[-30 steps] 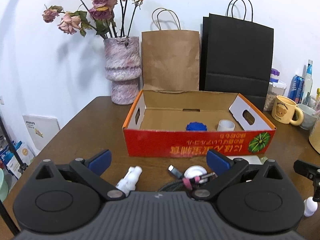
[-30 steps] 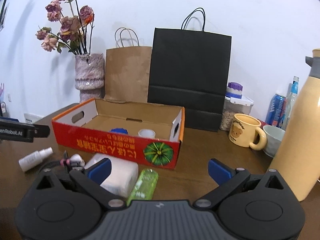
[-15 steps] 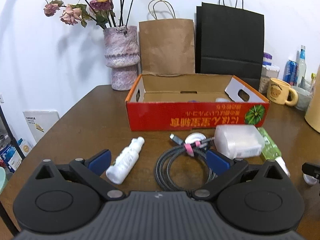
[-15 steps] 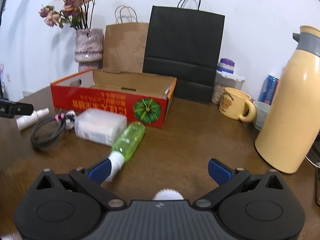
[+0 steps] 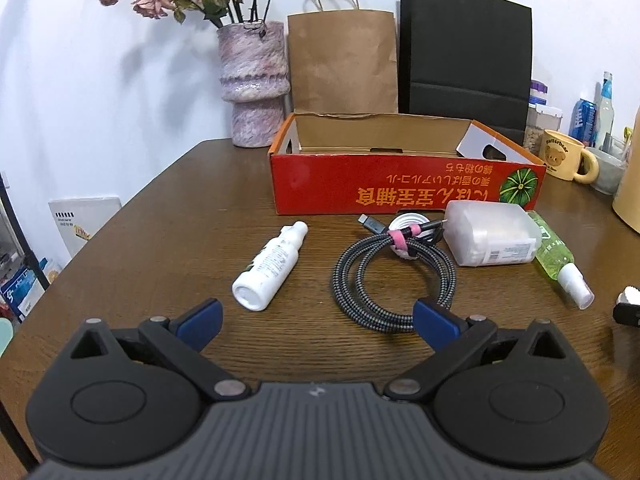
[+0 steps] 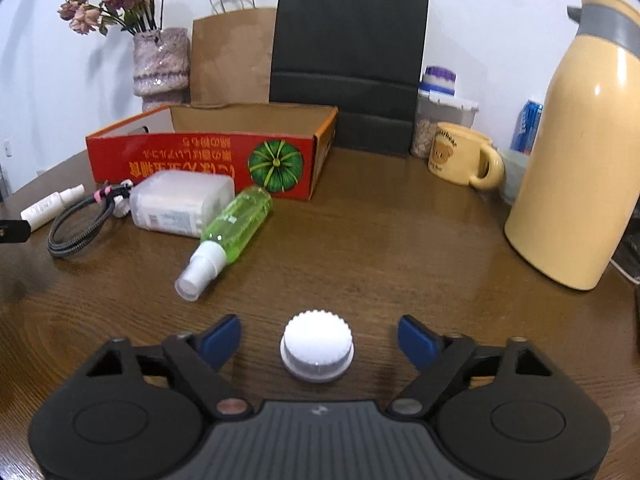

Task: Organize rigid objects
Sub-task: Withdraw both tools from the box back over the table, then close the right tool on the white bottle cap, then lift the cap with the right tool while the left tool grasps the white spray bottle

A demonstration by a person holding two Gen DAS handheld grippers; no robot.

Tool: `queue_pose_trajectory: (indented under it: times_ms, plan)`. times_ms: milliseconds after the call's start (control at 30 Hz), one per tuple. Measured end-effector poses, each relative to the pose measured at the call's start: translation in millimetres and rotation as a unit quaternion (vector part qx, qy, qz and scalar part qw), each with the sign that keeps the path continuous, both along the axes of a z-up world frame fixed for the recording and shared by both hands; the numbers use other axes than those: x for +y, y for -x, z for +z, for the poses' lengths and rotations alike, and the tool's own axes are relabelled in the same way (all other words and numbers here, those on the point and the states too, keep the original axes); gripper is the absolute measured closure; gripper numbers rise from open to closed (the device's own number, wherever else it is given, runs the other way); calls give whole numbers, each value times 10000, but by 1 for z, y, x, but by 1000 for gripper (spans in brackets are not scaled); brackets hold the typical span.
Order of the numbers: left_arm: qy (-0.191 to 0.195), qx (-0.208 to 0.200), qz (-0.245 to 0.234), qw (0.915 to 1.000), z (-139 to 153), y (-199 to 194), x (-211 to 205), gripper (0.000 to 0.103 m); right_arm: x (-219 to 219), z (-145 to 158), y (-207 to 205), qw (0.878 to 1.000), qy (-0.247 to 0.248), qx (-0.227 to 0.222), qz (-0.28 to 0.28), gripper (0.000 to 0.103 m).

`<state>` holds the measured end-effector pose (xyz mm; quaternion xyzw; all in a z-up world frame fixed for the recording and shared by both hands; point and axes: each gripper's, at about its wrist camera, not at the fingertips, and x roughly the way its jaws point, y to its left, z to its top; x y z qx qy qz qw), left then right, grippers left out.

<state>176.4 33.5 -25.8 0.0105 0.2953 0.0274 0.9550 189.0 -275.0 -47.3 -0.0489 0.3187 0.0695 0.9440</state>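
Right tool is sitting low over the tabletop with the little white ridged cap parked dead centre between its blue pads. The jaws have just been closing in on it, but there's a clear gap on both sides, so nothing is gripped yet. It's lower middle of the right wrist view, well apart from everything else, which makes this an easy pick.

My take on doing it well: keep the pads level with the ridged side wall, not the wider base flange, and squeeze evenly so it doesn't squirt out sideways. It's small and round, so a lopsided close will probably just flick it across the wood.

Left tool is wide open and empty, hovering in front of the white spray bottle and the coiled braided cable, centre of its view. The frosted plastic case and green spray bottle lie to the right, just in front of the red cardboard box, which I'd guess is where the rigid stuff goes. Lift the cap clear over that front wall before letting go.
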Motion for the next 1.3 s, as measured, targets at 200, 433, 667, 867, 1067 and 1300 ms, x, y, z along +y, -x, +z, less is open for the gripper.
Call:
queue_pose_trajectory:
  times_ms: [200,433,667,867,1067,1300]
  plan:
    - [98,-15,-3,10000,-2,1,3,0,-3,-2,0,9995,-316,15,56,64]
    - [162,7,-9,9999,-3,1,5,0,2,2,5,9992,-305,-249,-9,64]
    - [185,21,16,9998,-3,0,6,0,9,8,11,9982,-336,-498,-22,64]
    - [220,44,171,9996,-2,-4,14,0,14,12,10,9969,-458,-639,-43,64]
    - [-16,47,273,9996,0,-13,24,0,24,14,5,9957,-569,-737,-33,64]
    - [-159,124,339,9992,0,-34,41,0,38,16,-1,9945,-603,-851,-71,64]
